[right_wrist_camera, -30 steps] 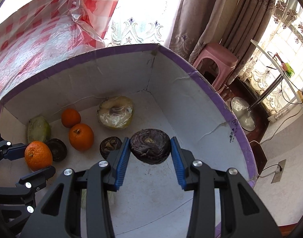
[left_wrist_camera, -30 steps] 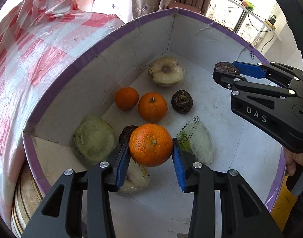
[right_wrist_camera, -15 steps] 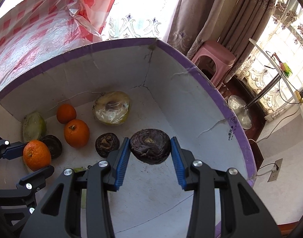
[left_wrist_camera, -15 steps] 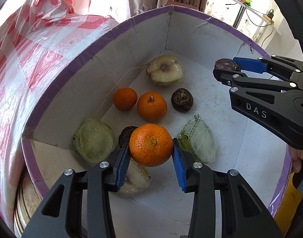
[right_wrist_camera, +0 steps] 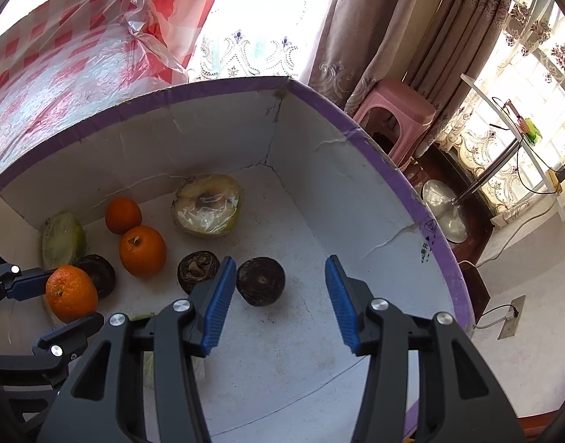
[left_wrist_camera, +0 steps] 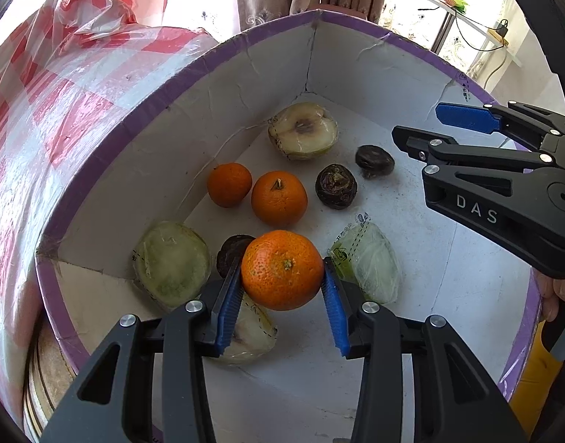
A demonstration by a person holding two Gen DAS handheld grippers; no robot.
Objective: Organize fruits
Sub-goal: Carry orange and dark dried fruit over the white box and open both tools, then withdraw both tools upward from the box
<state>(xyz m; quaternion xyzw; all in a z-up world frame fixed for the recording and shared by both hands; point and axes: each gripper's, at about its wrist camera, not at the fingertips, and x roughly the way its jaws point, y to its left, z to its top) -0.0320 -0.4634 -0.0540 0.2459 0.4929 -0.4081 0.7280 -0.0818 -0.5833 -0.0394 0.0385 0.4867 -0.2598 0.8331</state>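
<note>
Now the right gripper (right_wrist_camera: 277,301) hangs wide apart over the white box (right_wrist_camera: 338,199), a dark wrinkled fruit (right_wrist_camera: 260,280) lying on the floor below it, while the left gripper (left_wrist_camera: 282,295) clamps a tangerine (left_wrist_camera: 282,269) above the other fruits.

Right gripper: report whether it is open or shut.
Open. The right gripper has its blue pads spread wide with nothing between them; the dark fruit lies on the box floor beyond them.

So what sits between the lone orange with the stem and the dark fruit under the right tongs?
One wrinkled dark fruit, apart from both the stemmed orange and the dropped dark fruit below the open right tongs. The right wrist view shows it best.
</note>
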